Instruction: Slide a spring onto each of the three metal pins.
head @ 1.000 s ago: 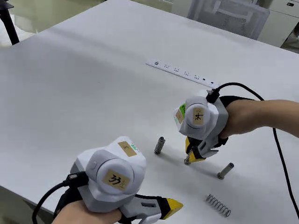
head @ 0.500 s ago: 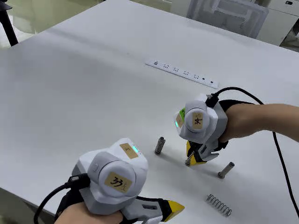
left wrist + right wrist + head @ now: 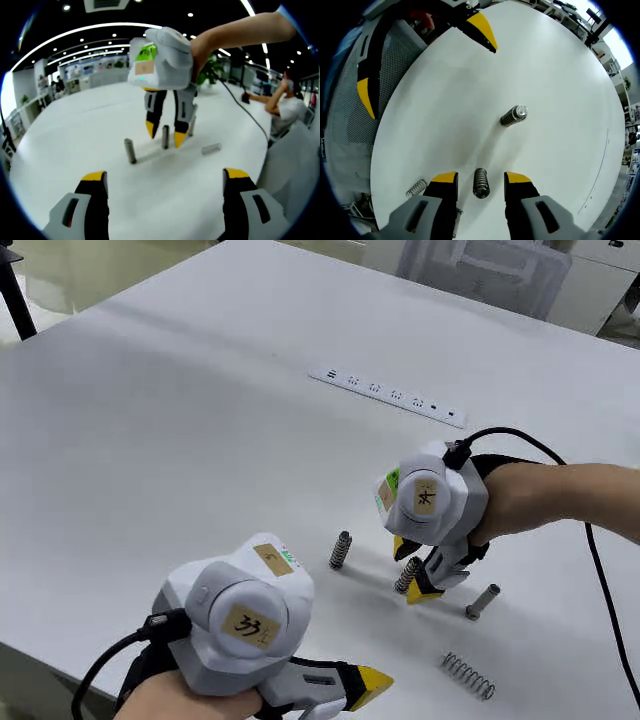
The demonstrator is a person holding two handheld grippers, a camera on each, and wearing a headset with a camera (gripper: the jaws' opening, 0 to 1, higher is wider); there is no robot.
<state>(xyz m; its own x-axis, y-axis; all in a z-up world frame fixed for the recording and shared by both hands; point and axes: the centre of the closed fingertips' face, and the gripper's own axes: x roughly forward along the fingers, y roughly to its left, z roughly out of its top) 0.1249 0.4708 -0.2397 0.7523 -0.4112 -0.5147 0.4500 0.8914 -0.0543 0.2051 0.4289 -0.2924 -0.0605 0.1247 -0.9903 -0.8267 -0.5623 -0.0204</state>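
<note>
While my right gripper point(image 3: 481, 178) stands with its jaws parted around a spring-clad pin point(image 3: 407, 574), neither tool has hold of anything.

Right gripper view: a gap shows on each side of that pin, so the jaws flank it without touching; the opening is only a little wider than the spring. A second sprung pin point(image 3: 341, 550) stands upright on the white table point(image 3: 200, 420), near, to the left in the head view. A bare pin point(image 3: 482, 602) sits just right of the right gripper, no spring on it. One loose spring point(image 3: 467, 677) lies flat near the table's front edge, apart from all three pins. My left gripper point(image 3: 165, 175) hangs at the near edge, jaws wide apart with nothing between them. A power strip point(image 3: 388, 395) lies farther back.
</note>
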